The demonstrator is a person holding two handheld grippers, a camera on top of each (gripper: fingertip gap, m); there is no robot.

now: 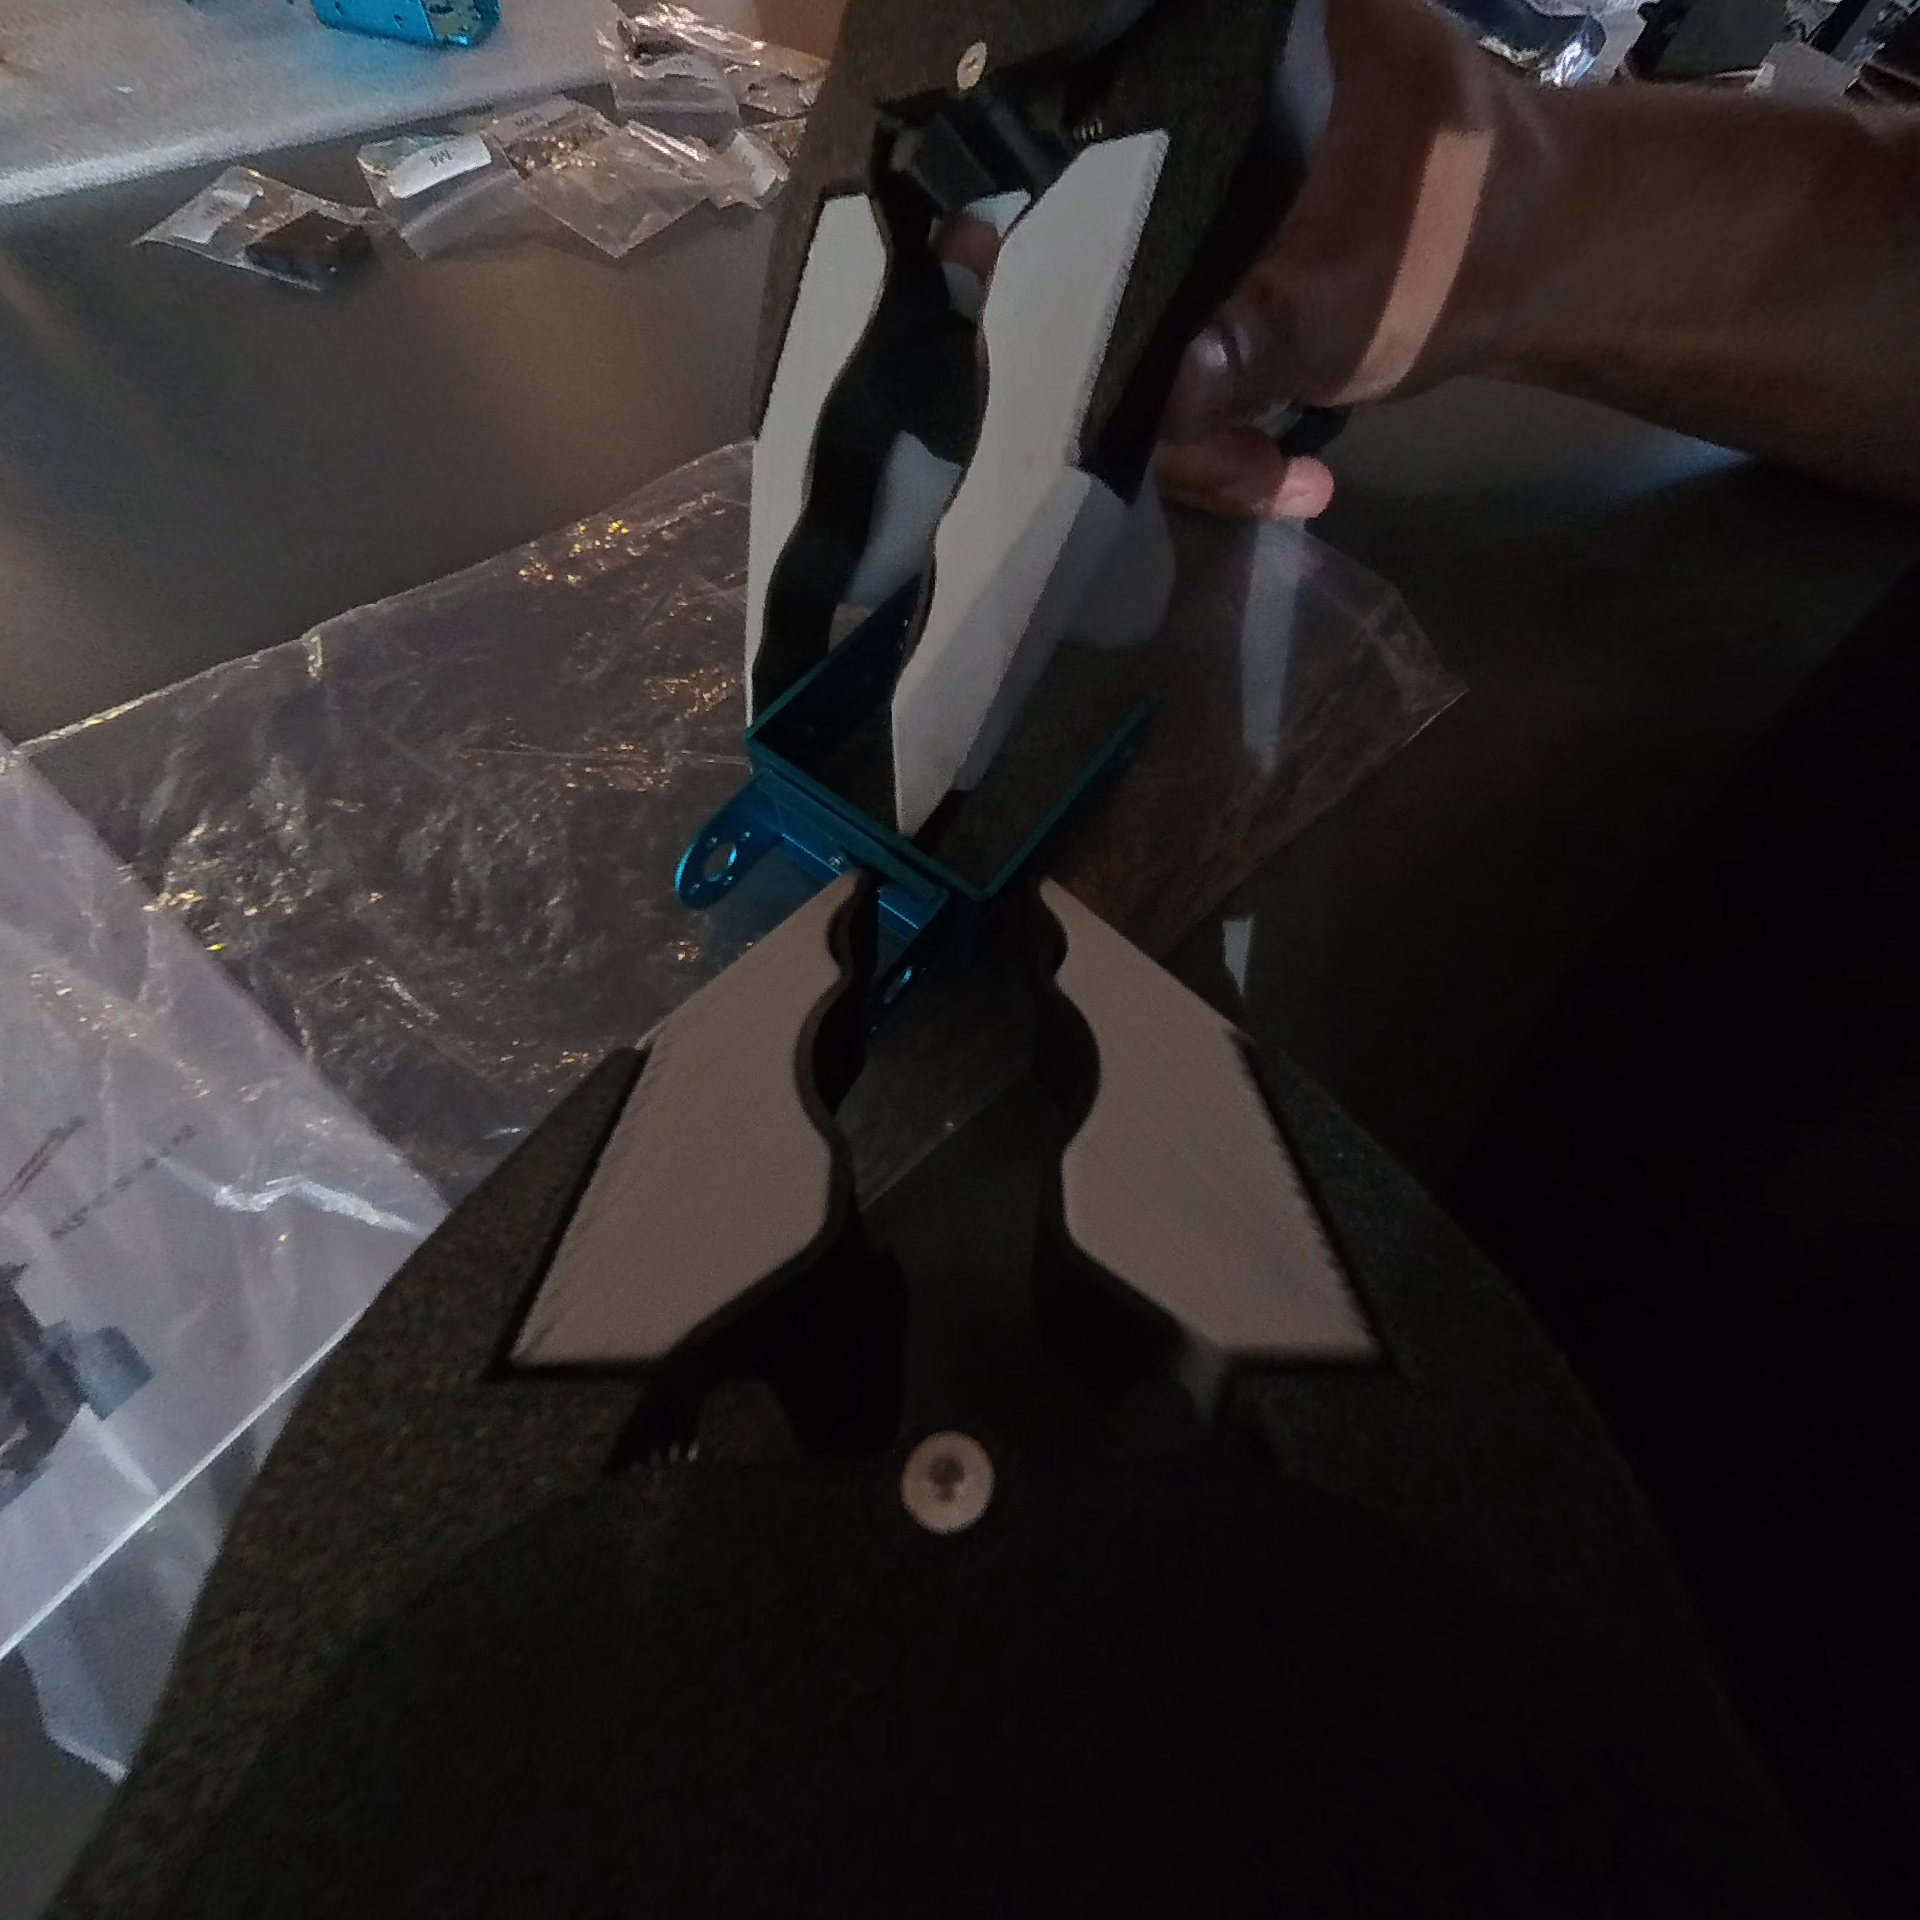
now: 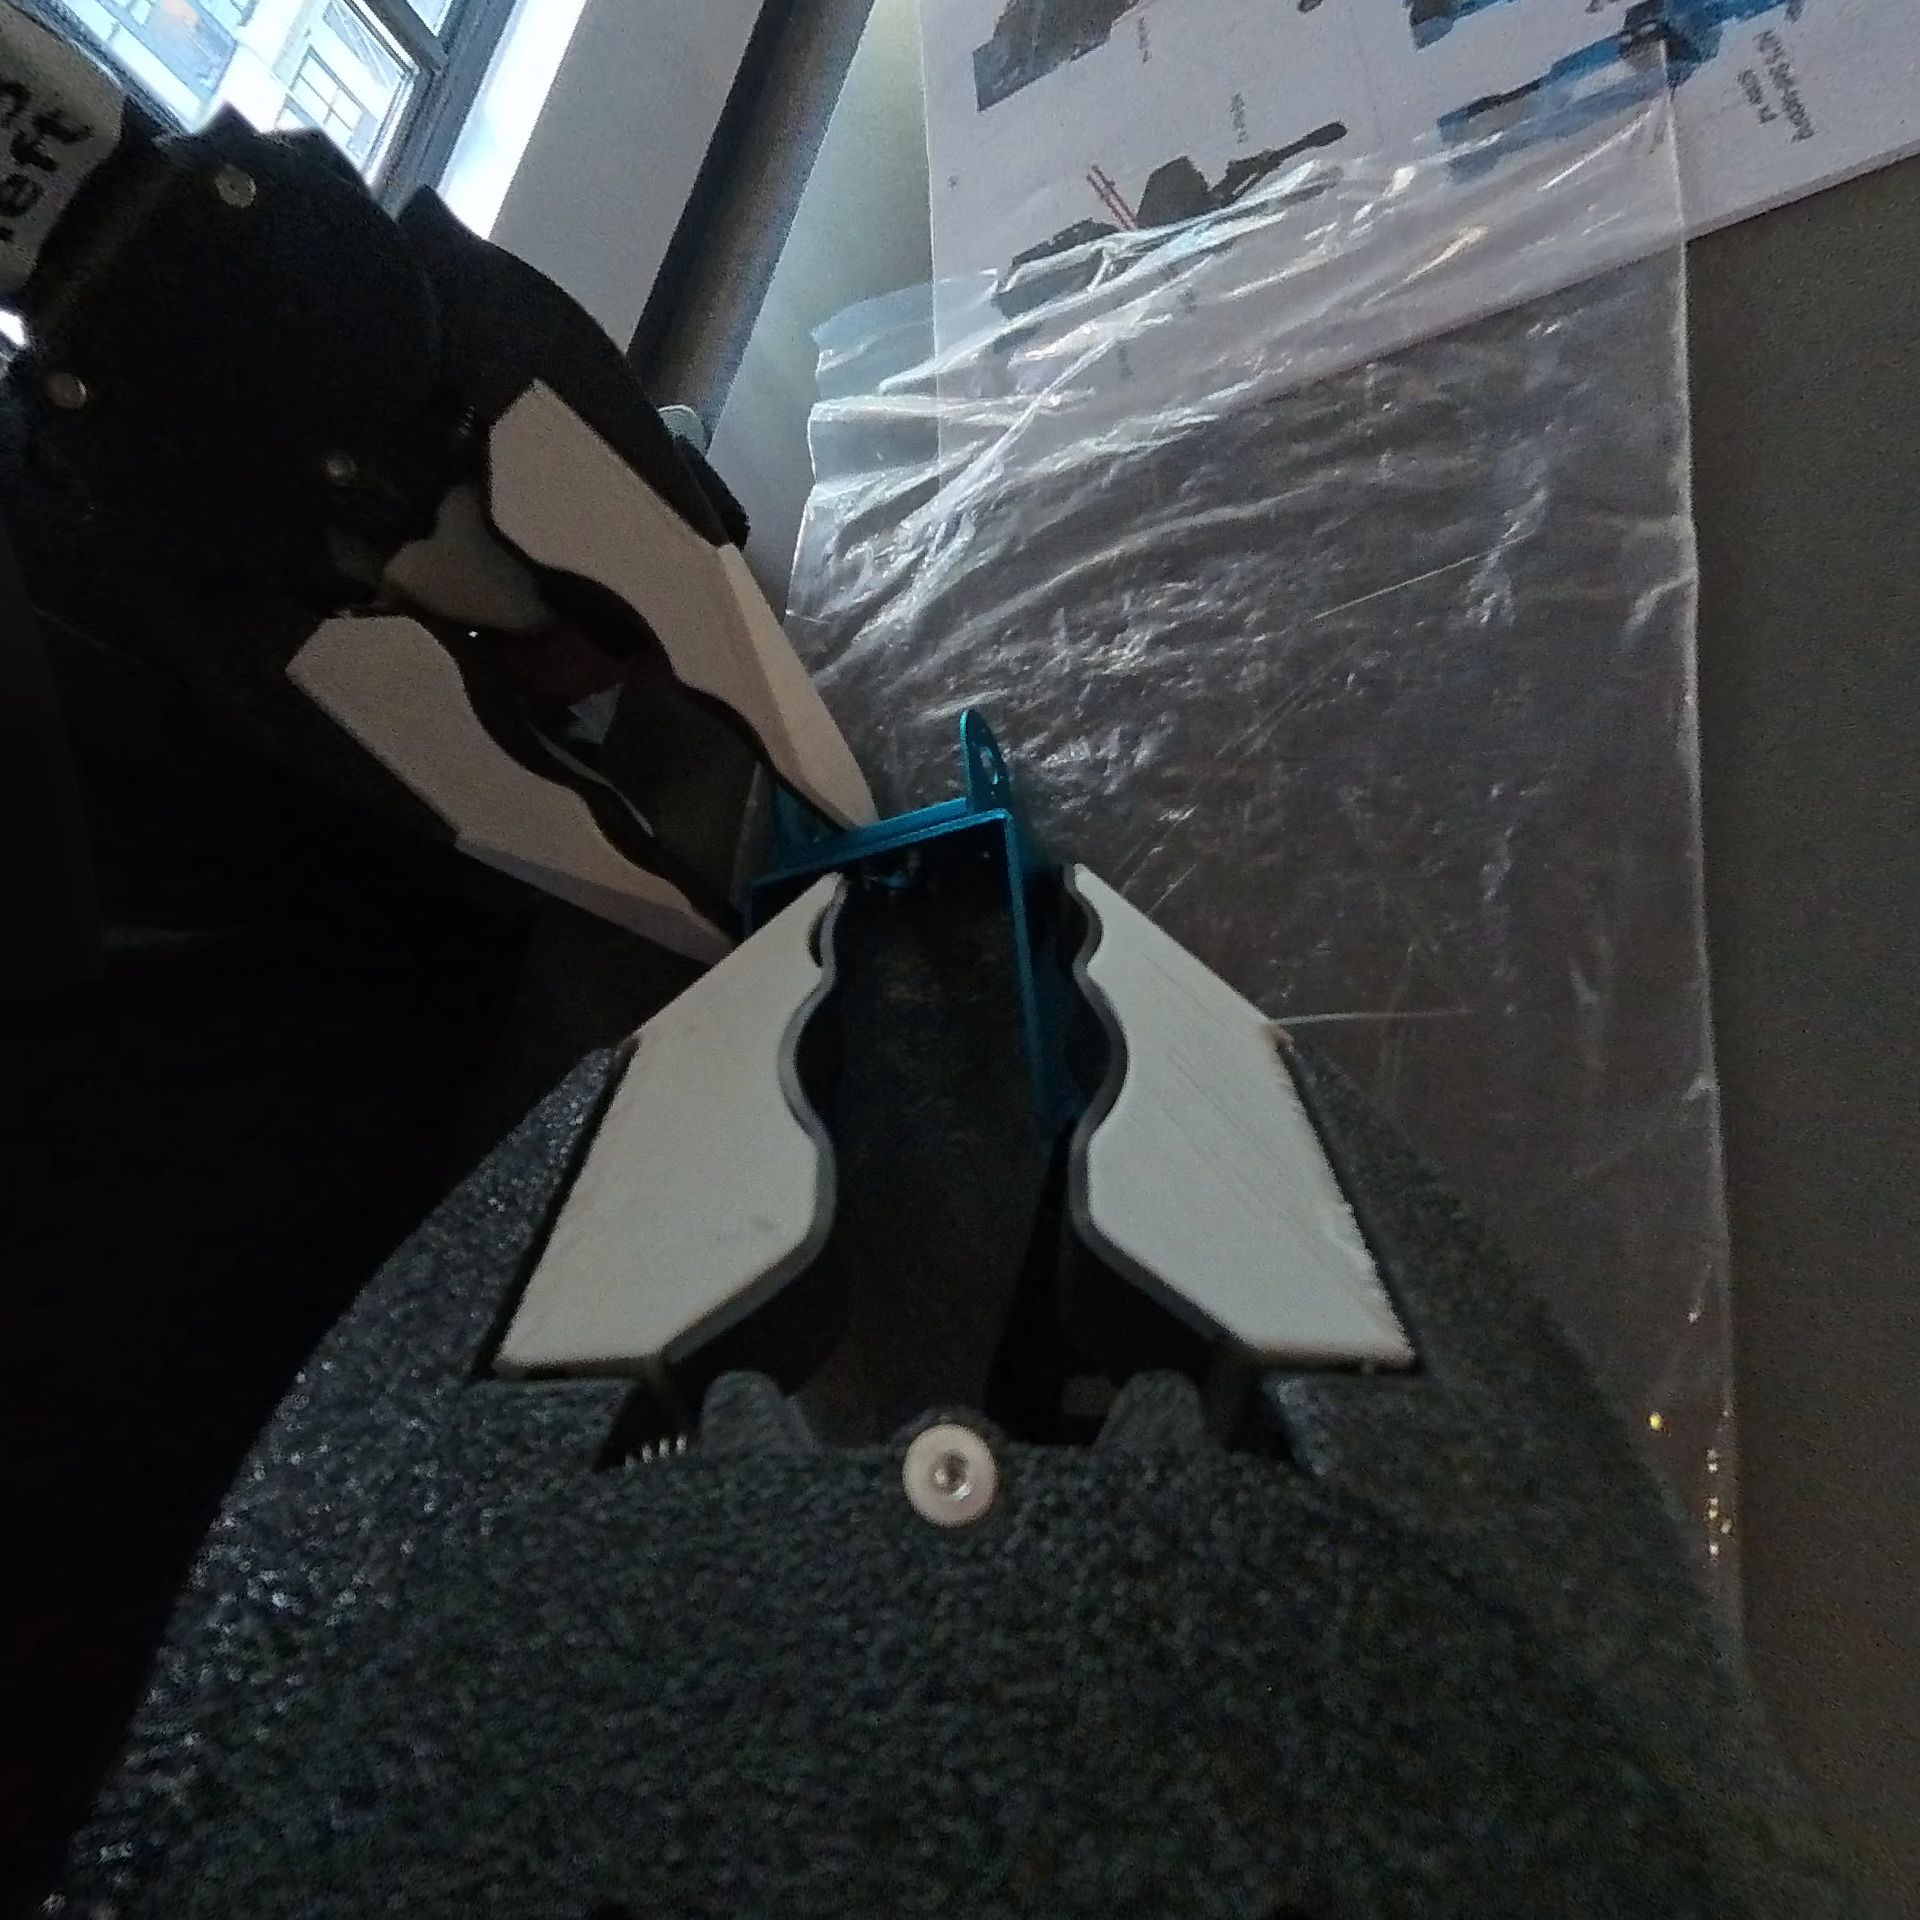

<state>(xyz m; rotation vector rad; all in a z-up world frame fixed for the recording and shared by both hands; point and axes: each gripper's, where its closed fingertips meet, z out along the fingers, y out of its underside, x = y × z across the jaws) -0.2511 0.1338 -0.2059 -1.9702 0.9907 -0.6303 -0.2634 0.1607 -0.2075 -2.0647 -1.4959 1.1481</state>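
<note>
A blue metal U-shaped bracket (image 1: 800,805) with a round-holed ear (image 1: 717,862) is held between the two grippers above a clear plastic bag. My left gripper (image 1: 951,891) is closed on its near part. It also shows in the right wrist view (image 2: 798,883), clamping the bracket's (image 2: 914,836) left end. My right gripper (image 2: 956,878) stands open astride one side plate (image 2: 1029,977), which rests against my right finger (image 2: 1195,1143). The other finger is inside the U. In the left wrist view the right gripper (image 1: 836,774) comes down from above.
A large clear plastic bag (image 1: 468,779) lies on the dark table under the bracket, next to a printed instruction sheet (image 2: 1247,125). Small bags of parts (image 1: 582,156) and another blue part (image 1: 405,21) lie at the back. A person's hand (image 1: 1455,260) holds the right gripper.
</note>
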